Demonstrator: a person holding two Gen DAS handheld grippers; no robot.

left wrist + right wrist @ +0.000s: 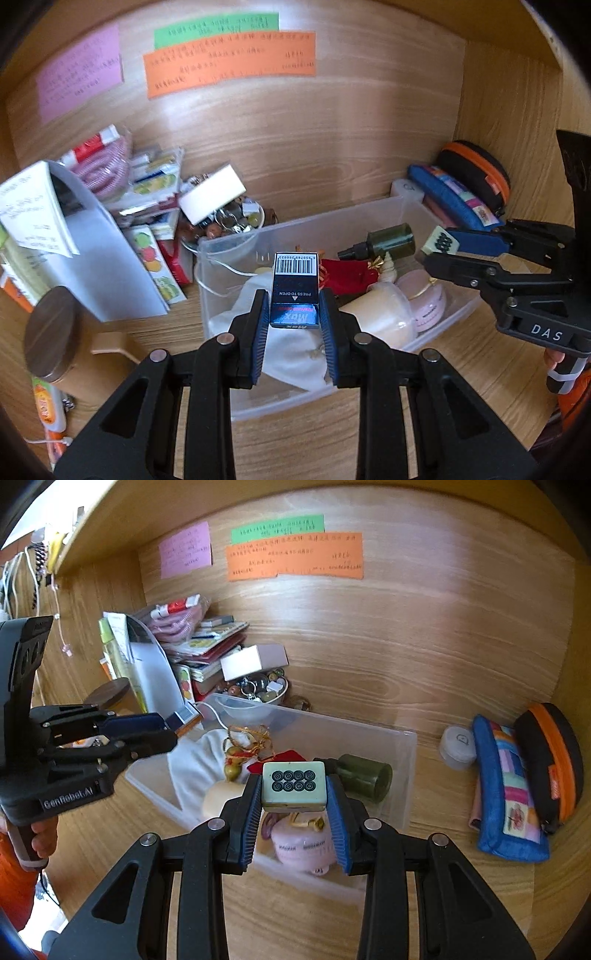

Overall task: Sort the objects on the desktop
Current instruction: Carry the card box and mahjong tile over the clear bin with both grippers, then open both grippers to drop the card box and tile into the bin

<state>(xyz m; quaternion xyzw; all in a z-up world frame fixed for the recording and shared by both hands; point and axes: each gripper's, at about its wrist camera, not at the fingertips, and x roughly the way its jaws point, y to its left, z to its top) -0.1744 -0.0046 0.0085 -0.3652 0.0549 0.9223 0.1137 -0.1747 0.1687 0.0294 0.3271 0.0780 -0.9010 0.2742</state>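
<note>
My left gripper (pixel 295 306) is shut on a small dark box (pixel 295 291) with a barcode on its end, held above the clear plastic bin (pixel 373 210). My right gripper (pixel 295 794) is shut on a pale green mahjong tile (pixel 294 785) marked with eight circles, also over the clear plastic bin (pixel 402 775). Each gripper shows in the other's view: the right gripper (pixel 443 247) at the right with the mahjong tile (pixel 441 242), the left gripper (pixel 170 725) at the left with the small dark box (pixel 181 718). The bin holds white cloth (pixel 192 764), a dark green bottle (pixel 364 777), a pink jar (pixel 303 843) and a red pouch (pixel 347 277).
A pile of books, packets and a white box (pixel 212 197) leans against the back wall at the left, beside a bowl of trinkets (pixel 266 690). A blue pencil case (pixel 506 794), an orange-trimmed black case (pixel 554 760) and a small white case (pixel 458 747) lie at the right. A dark round lid (pixel 51 332) stands left.
</note>
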